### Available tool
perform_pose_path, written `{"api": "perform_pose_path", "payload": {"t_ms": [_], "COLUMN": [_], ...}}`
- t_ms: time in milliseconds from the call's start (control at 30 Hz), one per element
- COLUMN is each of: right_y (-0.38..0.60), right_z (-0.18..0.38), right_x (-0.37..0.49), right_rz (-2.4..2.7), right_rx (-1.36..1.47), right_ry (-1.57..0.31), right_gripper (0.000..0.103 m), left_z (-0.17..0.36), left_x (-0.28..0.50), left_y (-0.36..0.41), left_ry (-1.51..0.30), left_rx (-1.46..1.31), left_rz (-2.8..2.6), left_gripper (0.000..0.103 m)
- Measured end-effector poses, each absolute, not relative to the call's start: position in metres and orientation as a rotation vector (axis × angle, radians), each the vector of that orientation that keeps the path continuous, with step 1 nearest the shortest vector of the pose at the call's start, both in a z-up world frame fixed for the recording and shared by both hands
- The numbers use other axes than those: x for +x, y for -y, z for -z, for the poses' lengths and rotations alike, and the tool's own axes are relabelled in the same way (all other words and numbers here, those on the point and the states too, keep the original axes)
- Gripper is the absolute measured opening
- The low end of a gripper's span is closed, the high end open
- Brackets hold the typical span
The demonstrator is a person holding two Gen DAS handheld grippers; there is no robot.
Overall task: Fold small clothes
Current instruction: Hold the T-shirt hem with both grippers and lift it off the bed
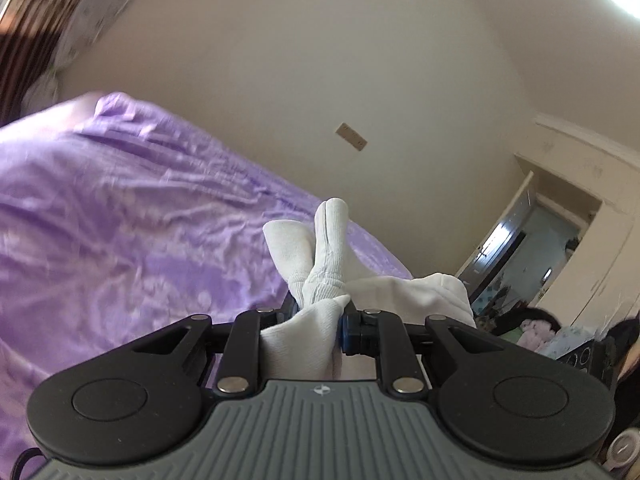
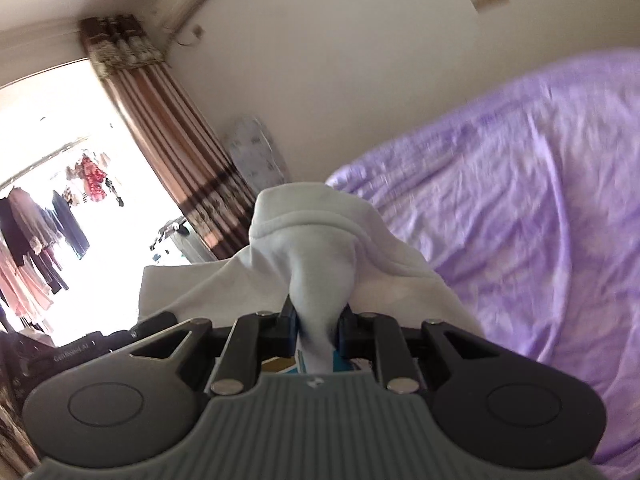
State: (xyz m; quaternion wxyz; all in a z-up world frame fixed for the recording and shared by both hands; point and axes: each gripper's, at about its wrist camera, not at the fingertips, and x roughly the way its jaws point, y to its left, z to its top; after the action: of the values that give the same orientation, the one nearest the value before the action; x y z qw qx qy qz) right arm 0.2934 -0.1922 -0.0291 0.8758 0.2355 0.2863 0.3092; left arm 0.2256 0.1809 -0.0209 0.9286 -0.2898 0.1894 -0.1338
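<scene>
The left gripper (image 1: 320, 312) is clamped on white socks (image 1: 320, 248), the cloth bunched between its jaws. Two sock ends stand up past the fingertips, one ribbed and upright, the other leaning to the left, and more white fabric spreads out to the right of the gripper. The right gripper (image 2: 318, 316) is likewise pinched narrow on white fabric (image 2: 316, 248), which rises from the jaws in a rounded fold with a hemmed edge curling over the top and drapes down to both sides.

The bundle is held up off the bed in both views. The bed, under a wrinkled purple sheet (image 1: 132, 216), fills the left of the left wrist view, and its far edge runs diagonally down toward the socks. Beyond that edge is bare wall. In the right wrist view the purple sheet (image 2: 520, 208) takes the right side, its near edge just behind the raised fabric.

A doorway (image 1: 540, 236) stands open at the right of the left view. A striped curtain (image 2: 168, 144) hangs beside a bright window (image 2: 60, 160) on the left of the right view.
</scene>
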Motion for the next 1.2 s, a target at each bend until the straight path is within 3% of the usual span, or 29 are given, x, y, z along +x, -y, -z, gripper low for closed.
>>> {"api": "perform_pose_path", "payload": {"t_ms": [233,567,700,967,1200], "right_y": [0.156,0.042,0.034,0.118,0.155], "right_z": [0.021,-0.023,-0.019,0.057,0.119], "right_x": [0.31,0.3,0.308,0.401,0.469], "right_rz": [-0.712,-0.996,-0.954,-0.651,-0.538], "right_rx": [0.411,0.351,0.32,0.399,0.442], "right_ry": [-0.61,-0.612,-0.645,-0.813,-0.919], "right_gripper": [0.014,0.013,0.013,0.013,0.013], "left_z": [0.035,0.007,0.014,0.069,0.114], "left_x": [0.221,0.135,0.192,0.332,0.408], "left_y": [-0.225,-0.29,-0.279,-0.227,-0.21], "left_ry": [-0.366,-0.258,-0.375,-0.603,-0.76], "left_rx": [-0.691,-0.707,-0.669,-0.59,-0.528], "left_rz": [0.237,0.086,0.13,0.255,0.266], "left_gripper": [0.02,0.02,0.02,0.02,0.021]}}
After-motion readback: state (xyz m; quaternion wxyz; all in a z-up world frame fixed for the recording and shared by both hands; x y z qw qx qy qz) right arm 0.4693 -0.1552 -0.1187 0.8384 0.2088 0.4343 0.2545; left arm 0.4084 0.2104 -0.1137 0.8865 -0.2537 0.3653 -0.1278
